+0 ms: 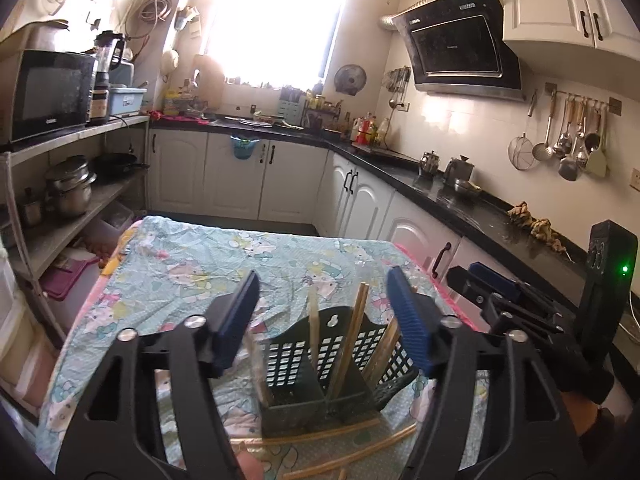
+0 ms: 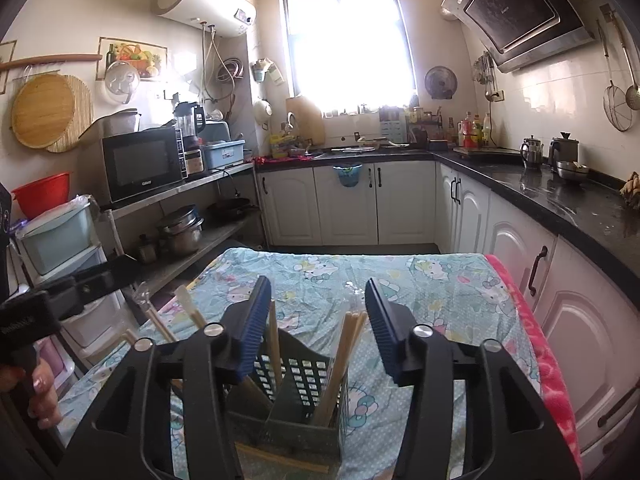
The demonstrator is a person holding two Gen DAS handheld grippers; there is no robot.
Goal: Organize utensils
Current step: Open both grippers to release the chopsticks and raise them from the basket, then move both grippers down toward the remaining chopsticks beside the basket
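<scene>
Left wrist view shows a dark green plastic holder [image 1: 320, 364] with a square-holed lattice back wall and two front compartments, standing near the near edge of the tabletop [image 1: 192, 264]. Wooden chopsticks [image 1: 352, 344] lean upright in it: one pale stick in the left compartment, and at least two in the right, tilted toward the right. Three or so more chopsticks [image 1: 344, 438] lie flat on the cloth just in front of the holder, at the near edge. The left gripper [image 1: 324, 320] stands wide, its ribbed blue pads either side of the holder and pressing on nothing. No earlier frame is given here, so only that open stance can be told.

From the right wrist view, the same holder [image 2: 304, 376] sits between the jaws of the right gripper [image 2: 318, 332], which stand apart at a middling width and hold nothing. A bundle of chopsticks [image 2: 344, 360] fills the right compartment and a single one rises from the left.

A wrinkled pale blue cloth [image 2: 440, 280] printed with cartoon cats covers the tabletop, with a pink towel [image 2: 548, 368] along its right edge. A hand [image 2: 42, 396] grips the other tool's handle at the left.
</scene>
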